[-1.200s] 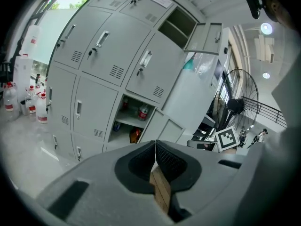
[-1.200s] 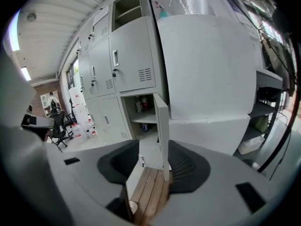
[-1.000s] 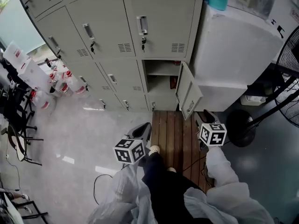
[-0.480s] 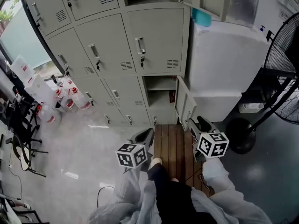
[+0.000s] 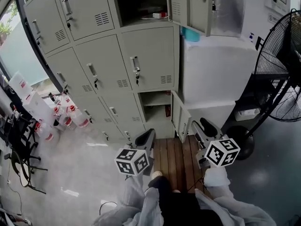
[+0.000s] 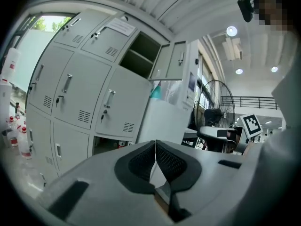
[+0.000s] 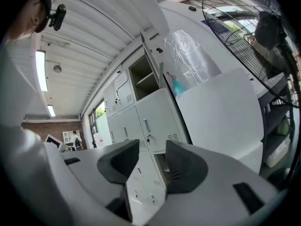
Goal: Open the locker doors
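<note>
**Gaze lifted up the lockers: two doors open, grippers waiting below**

Since a second ago the head view has tipped upward. The top row, cut off then, now shows, and both grippers sit lower in the picture.

Lockers fill the wall ahead.
- **Right-hand column:** the upper door stands swung out to the right, its compartment dark. The lower door also hangs open, with shelves behind it.
- **Between them:** the middle door is shut, with handle and key at its left edge.
- **Columns to the left:** every door looks shut.

Left gripper: jaws pressed together, nothing between them. It points at the lockers but is well short of any handle.

Right gripper: jaws spread and empty, near the lower door.

Judgement: both are held low and forward, at rest, while the person picks the next door. The spread right one looks readier to take a handle.

Around:
- **White cabinet**: hard against the lockers' right side, with a teal thing on top. The upper door swings out over it.
- **Fan**: further right.
- **Wooden boards**: underfoot.
- **Bottles**: on the floor at left, with a chair nearer.

In the way: the lower door juts toward the standing spot. It could snag the right gripper on a reach to the middle handle.
</note>
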